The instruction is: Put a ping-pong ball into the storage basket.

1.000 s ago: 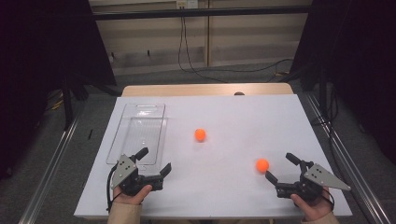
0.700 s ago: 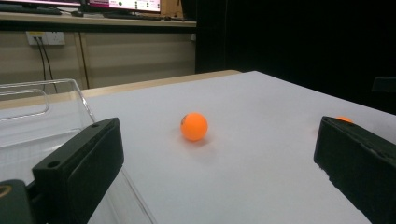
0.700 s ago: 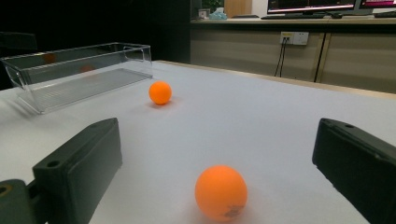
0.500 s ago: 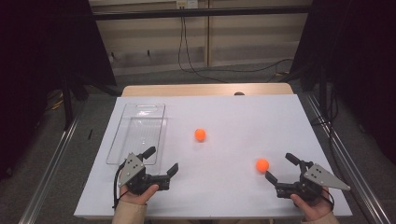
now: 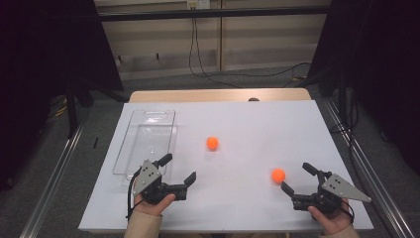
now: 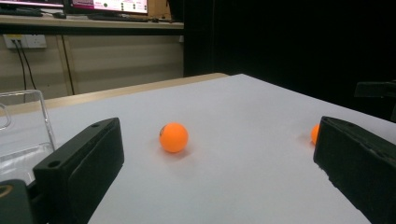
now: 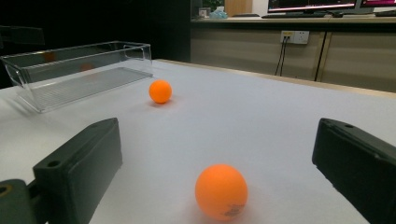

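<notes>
On the white table, listed from left to right:

Clear plastic tray, oblong, empty, lying lengthwise along the table's left side, near the left edge.

Left gripper, held in the person's left hand at the near left, just beside the near end of the tray; jaws wide apart, holding nothing, turned toward the middle of the table. In the left gripper view the middle ball sits between the two jaws but well ahead of them, untouched.

Orange ball, middle, resting alone on bare table, right of the tray and apart from it, beyond the left gripper.

Orange ball, right, resting on the table nearer the person, well apart from the middle ball. In the right gripper view it lies low and central, between the jaws and just ahead of them, touching neither; small dark print shows on its lower side.

Right gripper, held in the person's right hand at the near right corner, grey three-cornered plate on top; jaws wide apart, holding nothing, opening toward the right ball
</notes>
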Tool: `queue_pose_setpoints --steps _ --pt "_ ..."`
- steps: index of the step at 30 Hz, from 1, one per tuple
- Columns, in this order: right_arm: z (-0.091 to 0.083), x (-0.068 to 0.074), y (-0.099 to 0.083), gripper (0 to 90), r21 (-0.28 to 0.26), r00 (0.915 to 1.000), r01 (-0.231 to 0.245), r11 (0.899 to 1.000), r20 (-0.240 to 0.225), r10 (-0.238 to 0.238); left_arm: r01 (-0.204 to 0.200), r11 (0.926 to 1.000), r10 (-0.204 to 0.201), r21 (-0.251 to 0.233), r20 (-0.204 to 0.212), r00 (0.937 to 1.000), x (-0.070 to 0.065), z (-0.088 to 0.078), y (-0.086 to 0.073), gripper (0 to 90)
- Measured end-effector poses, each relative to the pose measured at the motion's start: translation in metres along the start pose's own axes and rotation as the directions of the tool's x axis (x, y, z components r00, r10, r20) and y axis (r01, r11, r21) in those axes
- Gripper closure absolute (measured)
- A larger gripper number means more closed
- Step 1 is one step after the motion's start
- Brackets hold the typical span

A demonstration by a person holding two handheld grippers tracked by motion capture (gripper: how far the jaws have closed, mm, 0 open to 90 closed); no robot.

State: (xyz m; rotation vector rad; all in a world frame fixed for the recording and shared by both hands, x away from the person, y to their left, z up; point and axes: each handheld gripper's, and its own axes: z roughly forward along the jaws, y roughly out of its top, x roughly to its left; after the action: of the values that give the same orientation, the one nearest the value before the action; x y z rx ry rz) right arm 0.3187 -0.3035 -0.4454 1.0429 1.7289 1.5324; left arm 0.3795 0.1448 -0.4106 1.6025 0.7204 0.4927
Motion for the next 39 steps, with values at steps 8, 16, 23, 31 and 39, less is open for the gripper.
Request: queue_pose_setpoints --steps 8,16,23,31,39 --pt "0.000 0.000 0.000 1.3 -0.001 1.0000 0.007 1.000 -0.002 -0.007 -0.001 1.0000 0.001 0.004 0.016 0.9999 -0.007 0.009 0.001 1.7" --pt "0.000 0.000 0.000 1.3 0.002 0.9999 0.011 1.000 -0.005 -0.011 -0.012 0.9999 0.012 0.007 0.039 0.9992 -0.013 0.019 0.001 1.7" --pt "-0.001 0.000 0.000 1.4 0.002 0.9999 0.014 1.000 -0.007 -0.014 -0.006 0.9999 0.005 0.014 0.055 0.9985 -0.019 0.027 0.001 1.7" --pt "-0.001 0.000 0.000 1.5 0.003 0.9999 0.015 1.000 -0.008 -0.015 -0.028 0.9993 0.026 0.026 0.060 0.9978 -0.019 0.033 0.000 1.7" --pt "0.000 -0.001 0.000 1.5 0.003 0.9998 0.017 1.000 -0.005 -0.017 -0.015 0.9992 0.013 0.036 0.064 0.9978 -0.023 0.040 -0.001 1.7"
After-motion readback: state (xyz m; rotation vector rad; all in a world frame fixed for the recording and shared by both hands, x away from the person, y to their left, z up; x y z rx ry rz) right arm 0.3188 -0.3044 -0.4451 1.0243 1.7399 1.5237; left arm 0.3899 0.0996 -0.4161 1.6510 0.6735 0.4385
